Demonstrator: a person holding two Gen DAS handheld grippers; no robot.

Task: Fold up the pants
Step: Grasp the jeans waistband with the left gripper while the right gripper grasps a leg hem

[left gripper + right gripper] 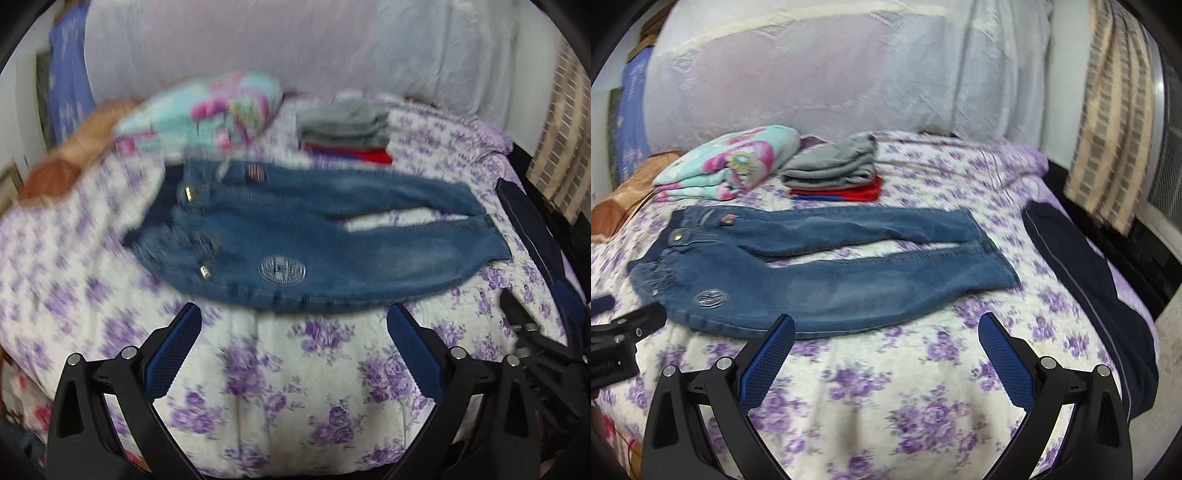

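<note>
We see one pair of blue jeans point(827, 273) that lies flat and unfolded on the bedspread point(886, 398) with purple flowers. The waist points to the left and the two legs go to the right, with a narrow gap between them. On the jeans we count two metal buttons, one round patch point(711, 297) near the waist on the nearer leg, and one small patch point(255, 172) on the farther side. The writing on both patches is too small and blurred to read.

Behind the jeans we count three folded things: one flowered blanket point(731, 166) in turquoise and pink at the left, one grey garment point(834, 166) beside it, and one red piece point(849, 194) under the grey one. One dark navy garment point(1108, 295) lies along the right edge of the bed, well apart from the jeans. A white cover point(849, 74) rises behind the bed, and a striped curtain point(1108, 129) hangs at the right.

We hold two tongs. The left gripper point(293, 332) has its jaws wide apart and holds nothing, just before the near edge of the jeans. The right gripper point(886, 332) also has its jaws wide apart and empty, near the lower leg. Nothing lies between the tongs and the jeans.
</note>
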